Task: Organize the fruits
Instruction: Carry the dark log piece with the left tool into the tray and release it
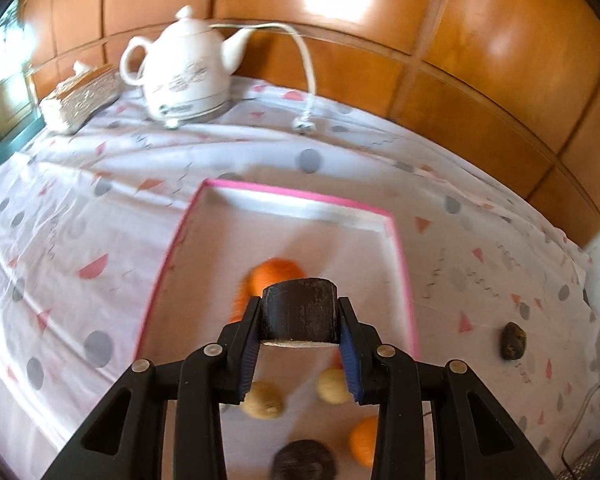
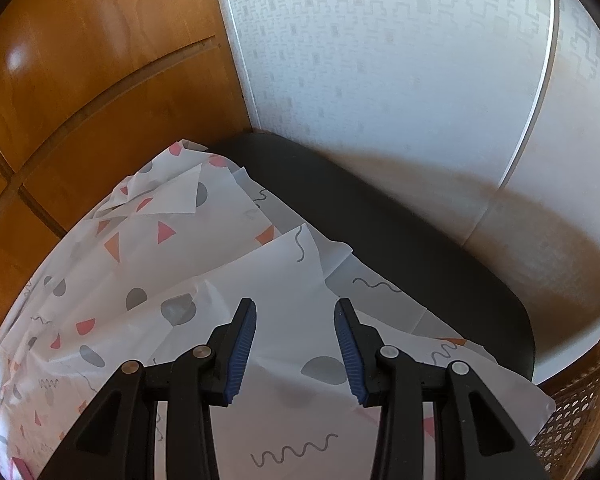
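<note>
My left gripper [image 1: 300,304] is shut on a dark brown, drum-shaped fruit [image 1: 300,314], which it holds above a white tray with a pink rim [image 1: 300,196]. In the tray lie an orange [image 1: 274,276], a second orange [image 1: 364,446], two beige round fruits [image 1: 264,400] [image 1: 332,386] and another dark fruit [image 1: 304,462], all blurred. One more dark brown fruit [image 1: 513,340] sits on the patterned tablecloth [image 1: 100,220] to the right of the tray. My right gripper [image 2: 295,304] is open and hangs over the cloth with nothing between its fingers.
A white teapot [image 1: 188,72] with a white cord [image 1: 308,76] and a tissue box [image 1: 82,98] stand at the back against the wooden panelling. In the right wrist view, the bare black table corner [image 2: 380,232] meets the wall, with a wicker chair [image 2: 572,412] at the right.
</note>
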The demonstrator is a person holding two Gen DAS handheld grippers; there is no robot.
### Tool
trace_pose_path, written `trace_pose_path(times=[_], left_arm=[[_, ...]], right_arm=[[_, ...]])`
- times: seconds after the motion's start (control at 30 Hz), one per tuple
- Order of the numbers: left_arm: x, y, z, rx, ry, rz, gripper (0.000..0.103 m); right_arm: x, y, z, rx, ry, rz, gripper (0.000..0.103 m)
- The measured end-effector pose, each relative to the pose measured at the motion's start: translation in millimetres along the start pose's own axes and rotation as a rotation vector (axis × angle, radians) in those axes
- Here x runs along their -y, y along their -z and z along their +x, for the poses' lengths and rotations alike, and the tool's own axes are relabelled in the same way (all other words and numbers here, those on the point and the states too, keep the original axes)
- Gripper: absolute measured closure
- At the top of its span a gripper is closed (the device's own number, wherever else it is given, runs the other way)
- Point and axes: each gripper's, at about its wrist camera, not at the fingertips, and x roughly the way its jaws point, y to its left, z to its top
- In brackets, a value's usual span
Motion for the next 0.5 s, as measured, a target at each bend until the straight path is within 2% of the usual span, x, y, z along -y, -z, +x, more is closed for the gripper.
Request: trace_pose_path(times=[0.3,0.5], left_arm=[[-15,21,6,-0.028,0.000,-0.020,0.066],[-15,28,1,-0.008,0.001,-0.019,0.055]], right_arm=[[-1,0,2,-0.004,0.020,-0.010,0.062],[-4,1,3,-0.014,0.030,-0.028,0.062]])
